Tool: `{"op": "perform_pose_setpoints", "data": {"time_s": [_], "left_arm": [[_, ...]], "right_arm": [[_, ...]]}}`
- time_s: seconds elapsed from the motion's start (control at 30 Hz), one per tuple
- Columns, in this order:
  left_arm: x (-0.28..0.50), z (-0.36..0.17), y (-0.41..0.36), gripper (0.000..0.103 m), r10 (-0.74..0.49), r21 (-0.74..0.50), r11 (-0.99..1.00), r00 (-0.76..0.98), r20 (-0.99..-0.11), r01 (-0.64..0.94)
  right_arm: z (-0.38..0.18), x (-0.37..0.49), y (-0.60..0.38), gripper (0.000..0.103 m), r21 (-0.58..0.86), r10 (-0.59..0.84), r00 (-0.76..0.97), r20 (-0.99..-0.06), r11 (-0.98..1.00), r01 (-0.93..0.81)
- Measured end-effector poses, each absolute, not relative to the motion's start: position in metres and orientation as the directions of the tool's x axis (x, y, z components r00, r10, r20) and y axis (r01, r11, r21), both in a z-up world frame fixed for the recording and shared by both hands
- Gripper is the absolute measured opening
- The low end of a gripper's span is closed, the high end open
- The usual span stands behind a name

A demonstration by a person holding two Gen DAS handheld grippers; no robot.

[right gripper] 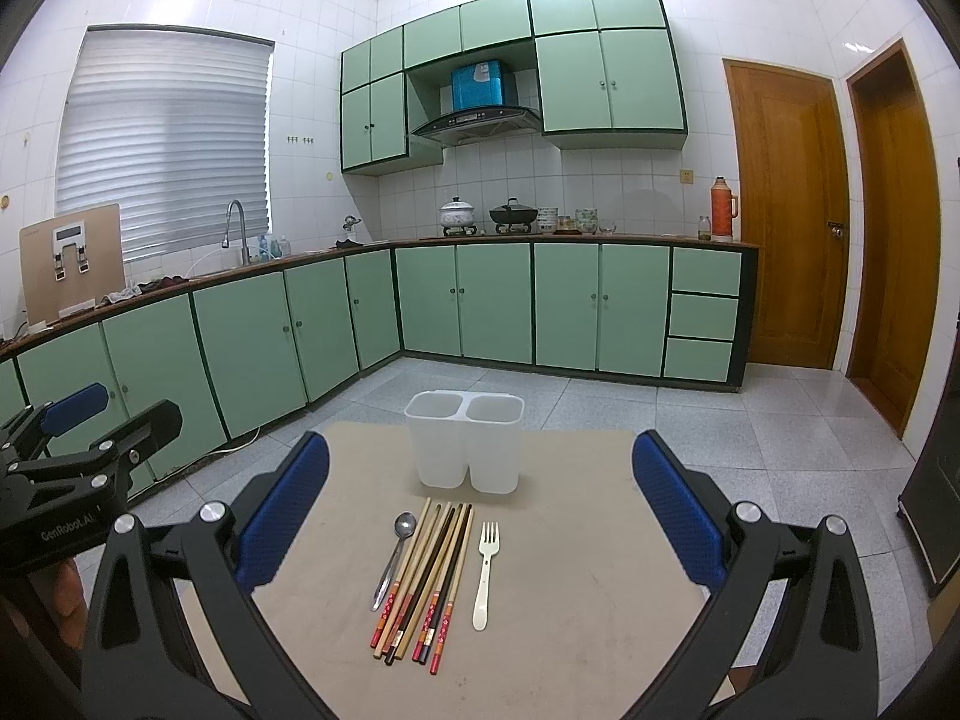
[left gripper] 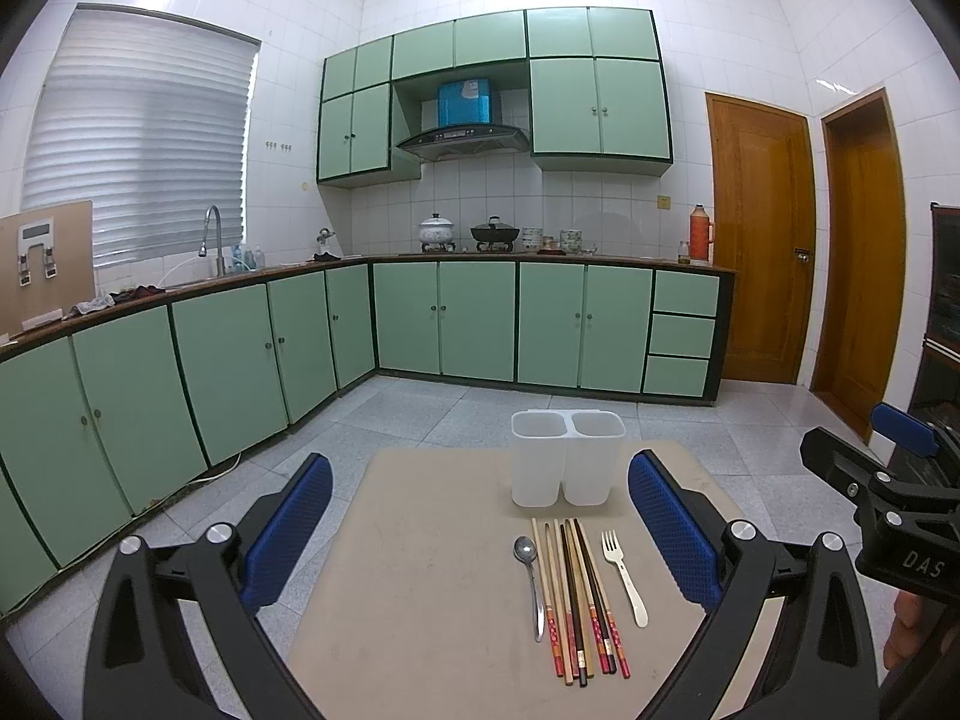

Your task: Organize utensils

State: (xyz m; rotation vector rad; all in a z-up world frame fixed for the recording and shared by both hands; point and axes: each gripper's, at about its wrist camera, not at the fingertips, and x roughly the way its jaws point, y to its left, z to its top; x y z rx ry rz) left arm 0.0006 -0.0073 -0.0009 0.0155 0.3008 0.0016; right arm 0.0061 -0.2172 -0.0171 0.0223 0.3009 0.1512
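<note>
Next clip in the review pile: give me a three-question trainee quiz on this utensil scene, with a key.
1. True or false: the left gripper holds the spoon.
2. What lies right of the chopsticks? A) knife B) fork C) ladle
3. How many compartments has the white holder?

Key: 1. False: both it and the right gripper are open and empty. 2. B, the fork. 3. Two, both empty.
</note>
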Motion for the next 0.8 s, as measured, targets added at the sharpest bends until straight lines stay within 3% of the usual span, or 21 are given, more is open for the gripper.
{"op": "perform_pose_setpoints", "data": {"time_s": [0.8], "left_arm": [[0.0012,-0.001,-0.0047,0.097,0.003,0.014,1.0,0.955,-0.297,0.001]], "right_arm": [[-0.0221,0.0094,-0.2161,0.098,0.045,0.151,0.943,-0.298,0.988,-0.145]]}}
